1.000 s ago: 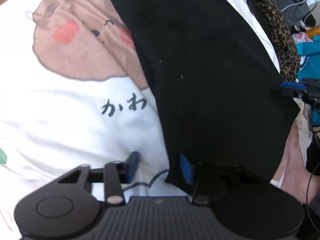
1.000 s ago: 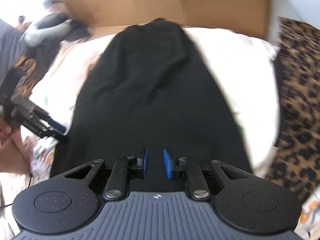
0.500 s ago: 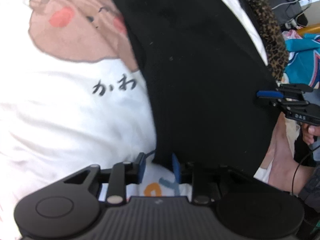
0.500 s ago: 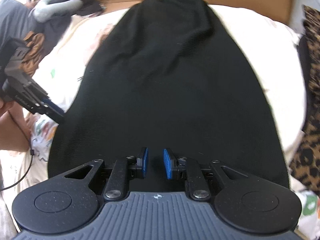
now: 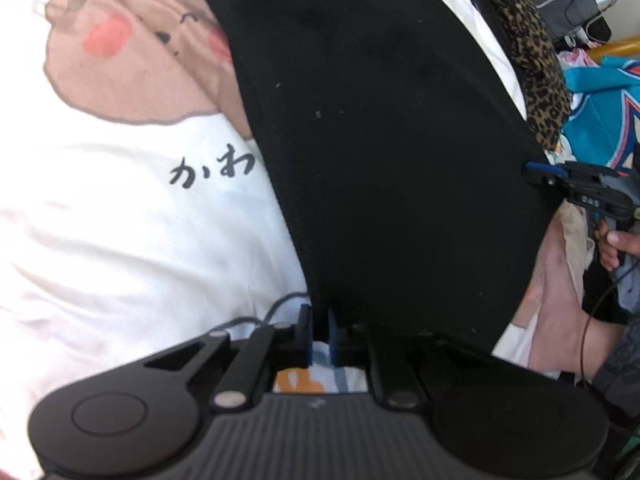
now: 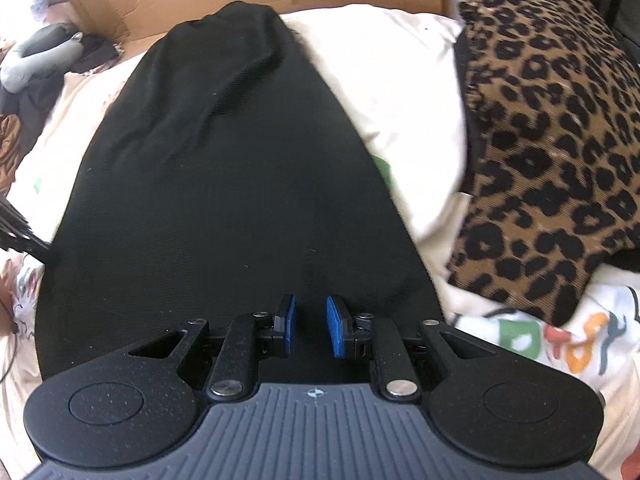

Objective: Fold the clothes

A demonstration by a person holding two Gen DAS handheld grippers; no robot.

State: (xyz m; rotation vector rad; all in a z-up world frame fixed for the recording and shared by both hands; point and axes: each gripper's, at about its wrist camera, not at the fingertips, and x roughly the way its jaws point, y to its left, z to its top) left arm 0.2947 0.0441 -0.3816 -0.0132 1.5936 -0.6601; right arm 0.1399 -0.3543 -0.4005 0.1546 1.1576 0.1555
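on the white printed sheet (image 5: pixel 120 240), black garment (image 5: pixel 380 140) spread flat; left gripper (image 5: pixel 319 330) clamped on its near corner, right gripper (image 6: pixel 308 326) slightly parted above its hem, gripping nothing

Black cloth (image 6: pixel 224 184). White sheet (image 5: pixel 120 240) w/ pink-brown bear (image 5: pixel 132 60). Leopard-spot pillow (image 6: pixel 552 128), brown & black. Blue gripper pads (image 6: pixel 334 328).

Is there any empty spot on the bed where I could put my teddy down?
Yes. The white sheet left of the black garment, below the bear print, is bare. Another bare cream strip lies between the garment and the leopard-print cloth. The middle is covered by the garment, with the left gripper and right gripper at its near edge.
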